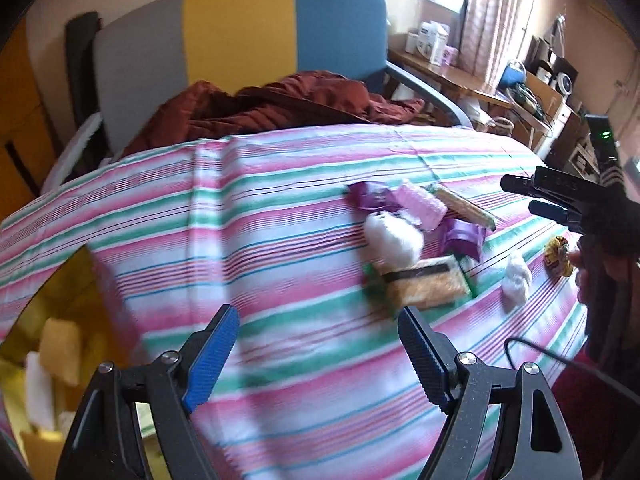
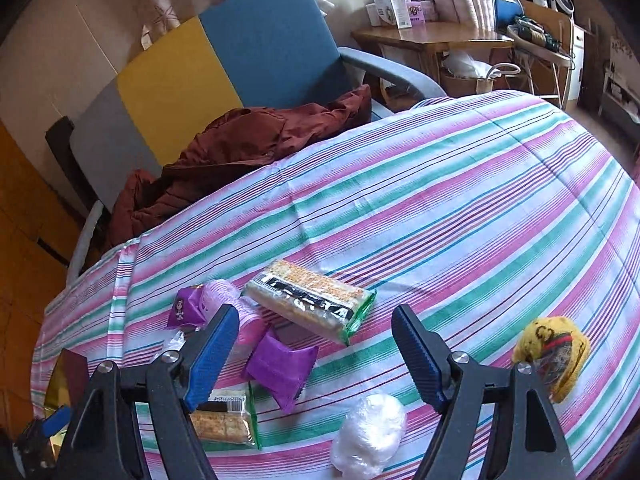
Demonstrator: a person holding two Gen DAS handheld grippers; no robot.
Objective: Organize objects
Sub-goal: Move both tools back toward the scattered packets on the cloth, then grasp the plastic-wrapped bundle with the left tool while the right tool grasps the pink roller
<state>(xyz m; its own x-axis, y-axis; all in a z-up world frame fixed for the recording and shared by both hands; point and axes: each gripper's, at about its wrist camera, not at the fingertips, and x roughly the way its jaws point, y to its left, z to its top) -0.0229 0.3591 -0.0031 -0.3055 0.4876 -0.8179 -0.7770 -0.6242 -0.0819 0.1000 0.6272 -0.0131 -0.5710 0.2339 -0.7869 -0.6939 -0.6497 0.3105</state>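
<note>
Striped cloth covers the bench (image 2: 460, 200), snacks clustered on it. Right gripper (image 2: 316, 350) hangs with jaws wide and empty — the white plastic ball (image 2: 370, 438) lies just below them, nearer this hand. Left gripper (image 1: 318, 354), also wide and empty, sits farther off.

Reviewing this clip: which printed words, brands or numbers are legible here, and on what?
None reads with certainty.
Black band on the cracker pack: large characters, stylised, unreadable.
Barcode label on the nearer cracker pack: digits too small.
White boxes on the wooden side table: print blurred.
Purple snack packet: cartoon figure only.
</note>
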